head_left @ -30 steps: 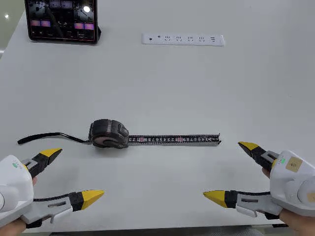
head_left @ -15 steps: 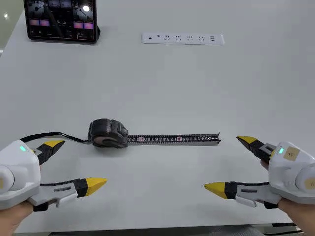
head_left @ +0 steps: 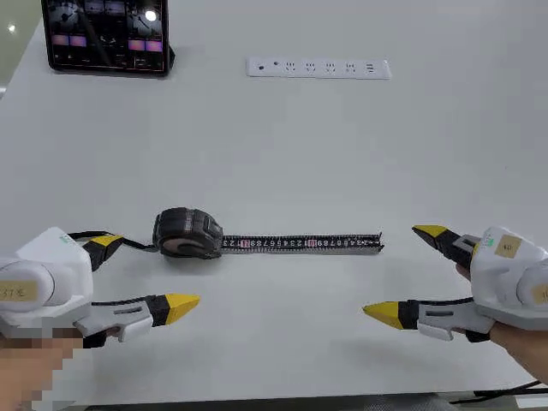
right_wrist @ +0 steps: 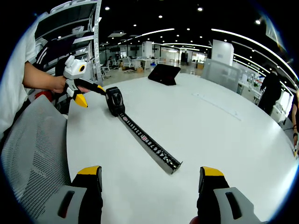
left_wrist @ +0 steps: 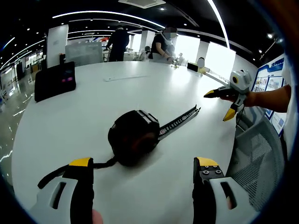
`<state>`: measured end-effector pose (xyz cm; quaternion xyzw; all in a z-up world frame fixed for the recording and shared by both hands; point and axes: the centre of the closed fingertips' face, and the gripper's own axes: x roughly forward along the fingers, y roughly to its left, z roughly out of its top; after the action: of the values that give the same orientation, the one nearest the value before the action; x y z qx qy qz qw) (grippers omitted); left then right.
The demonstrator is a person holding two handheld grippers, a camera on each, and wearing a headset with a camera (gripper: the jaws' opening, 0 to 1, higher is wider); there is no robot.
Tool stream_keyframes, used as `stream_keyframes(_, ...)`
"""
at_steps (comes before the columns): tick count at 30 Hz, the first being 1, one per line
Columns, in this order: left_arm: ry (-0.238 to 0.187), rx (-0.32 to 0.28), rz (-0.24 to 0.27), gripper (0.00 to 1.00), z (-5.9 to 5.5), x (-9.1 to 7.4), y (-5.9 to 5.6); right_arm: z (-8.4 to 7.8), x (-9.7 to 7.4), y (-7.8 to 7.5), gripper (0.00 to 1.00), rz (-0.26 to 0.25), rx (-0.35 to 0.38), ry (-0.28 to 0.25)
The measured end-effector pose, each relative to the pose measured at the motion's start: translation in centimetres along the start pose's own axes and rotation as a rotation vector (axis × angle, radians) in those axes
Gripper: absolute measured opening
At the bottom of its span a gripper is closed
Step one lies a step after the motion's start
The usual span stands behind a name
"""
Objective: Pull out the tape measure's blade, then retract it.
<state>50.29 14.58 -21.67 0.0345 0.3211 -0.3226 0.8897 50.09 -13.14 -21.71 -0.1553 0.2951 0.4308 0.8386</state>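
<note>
An open office hall with ceiling strip lights holds one broad white desk [head_left: 282, 154], smooth and matte. At its far edge are one dark tablet [head_left: 107, 34] and one white power strip [head_left: 318, 68]. Two claws, left [head_left: 152, 271] and right [head_left: 395, 270], hover near the front, both spread wide, holding nothing. Between them lies one black tape measure [head_left: 188, 233], its single blade [head_left: 304, 243] drawn out flat toward the right claw.

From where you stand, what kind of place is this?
Most likely a big open-plan office or lab: a large white table with a power strip and a propped-up tablet, a mesh chair beside it, and ceiling light strips running over people and furniture beyond.
</note>
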Motion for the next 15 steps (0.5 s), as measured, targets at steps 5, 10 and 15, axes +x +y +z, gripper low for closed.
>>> stream_keyframes(5,-0.003,-0.019,0.005,0.85,0.3,0.7,0.0,-0.2,0.1,-0.6,0.82,0.017,-0.016,0.019)
stream_keyframes(10,-0.015,-0.044,0.008,0.84,0.9,1.4,-0.1,-0.4,0.2,-1.3,0.8,0.029,-0.028,0.036)
stream_keyframes(15,-0.028,-0.058,0.004,0.83,1.4,2.1,-0.1,-0.2,0.2,-2.2,0.79,0.024,-0.031,0.035)
